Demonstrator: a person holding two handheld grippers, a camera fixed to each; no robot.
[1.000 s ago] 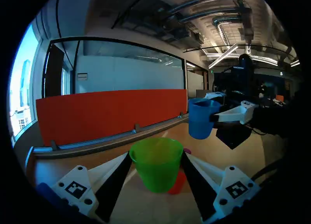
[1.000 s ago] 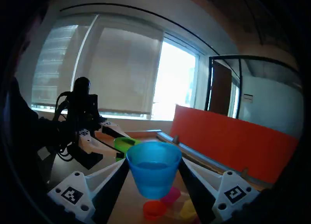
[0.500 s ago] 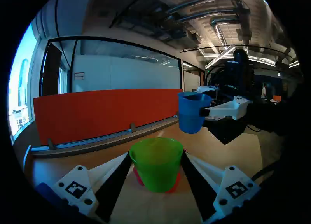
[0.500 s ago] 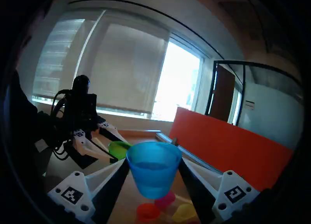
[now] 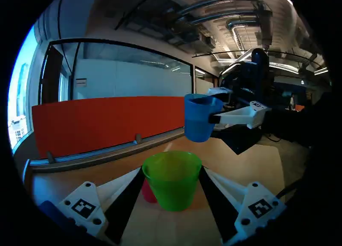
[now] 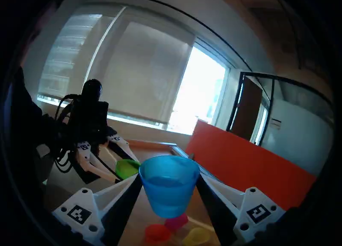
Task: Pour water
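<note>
Left gripper view: your left gripper (image 5: 171,171) had its jaws clamped on the green cup (image 5: 172,186) over the table (image 5: 256,169). The blue cup (image 5: 197,118) hung higher, apart from it.

Right gripper view: your right gripper (image 6: 169,177) had its jaws clamped on the blue cup, upright, holding water (image 6: 166,183).

Risk: tipping before the rims lined up would probably have spilled water onto the table.

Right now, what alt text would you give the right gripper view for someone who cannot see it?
The right gripper holds a blue cup of water upright between its fingers, above small coloured cups on a wooden table. Farther left, the left gripper holds a green cup, before a bright window.
</note>
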